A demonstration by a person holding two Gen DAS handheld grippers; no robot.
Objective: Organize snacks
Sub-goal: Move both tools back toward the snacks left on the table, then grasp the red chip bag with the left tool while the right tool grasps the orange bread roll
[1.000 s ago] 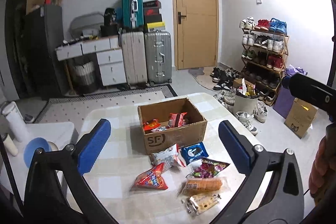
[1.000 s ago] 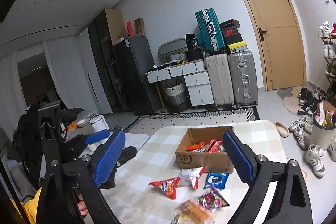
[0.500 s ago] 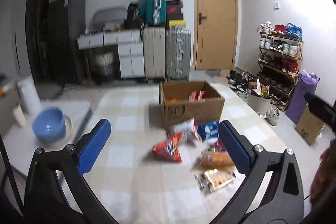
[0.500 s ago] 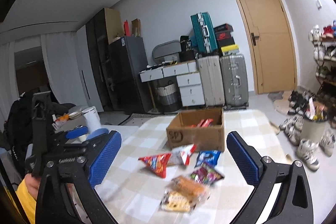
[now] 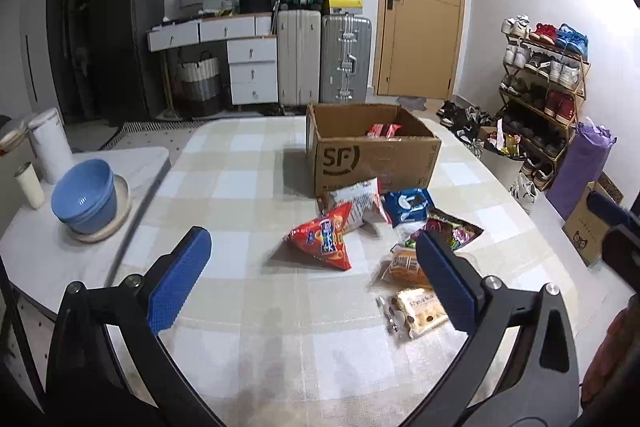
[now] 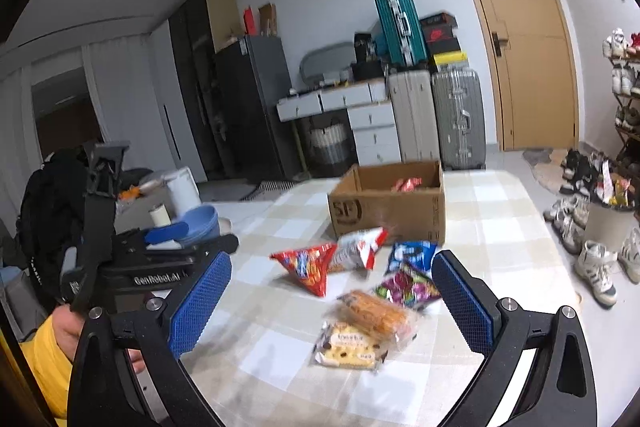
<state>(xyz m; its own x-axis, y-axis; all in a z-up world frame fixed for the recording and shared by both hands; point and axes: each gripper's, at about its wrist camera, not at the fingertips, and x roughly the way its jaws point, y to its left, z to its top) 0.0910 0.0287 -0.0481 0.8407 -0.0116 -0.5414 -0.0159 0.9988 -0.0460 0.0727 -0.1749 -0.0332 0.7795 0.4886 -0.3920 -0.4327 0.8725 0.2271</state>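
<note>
A table [image 5: 248, 291] covered in a beige-and-white checked cloth is filling the foreground of a cluttered room, with a stack of blue bowls [image 5: 86, 197] sitting on a white side surface at the left, white drawers [image 5: 252, 65] and upright suitcases [image 5: 322, 59] standing along the far wall, a wooden door [image 5: 422, 3] behind them, and a shoe rack [image 5: 544, 83] lining the right wall. The left gripper [image 5: 316, 279] is hovering over the near part of the table with its blue pads spread wide, holding and touching nothing. The right gripper [image 6: 332, 301] is likewise hanging wide apart and empty above the loose snacks. Those snacks are lying in a cluster in front of the box: a red triangular chip bag [image 5: 324, 241], a white-and-red bag [image 5: 358, 201], a blue Oreo pack [image 5: 408, 205], a purple candy bag [image 5: 452, 233], an orange bread pack [image 5: 402, 267] and a pale biscuit pack [image 5: 416, 311]. The open SF cardboard box [image 5: 372, 155] is standing farther back on the table, with red wrapped snacks [image 5: 384, 129] showing inside.
</note>
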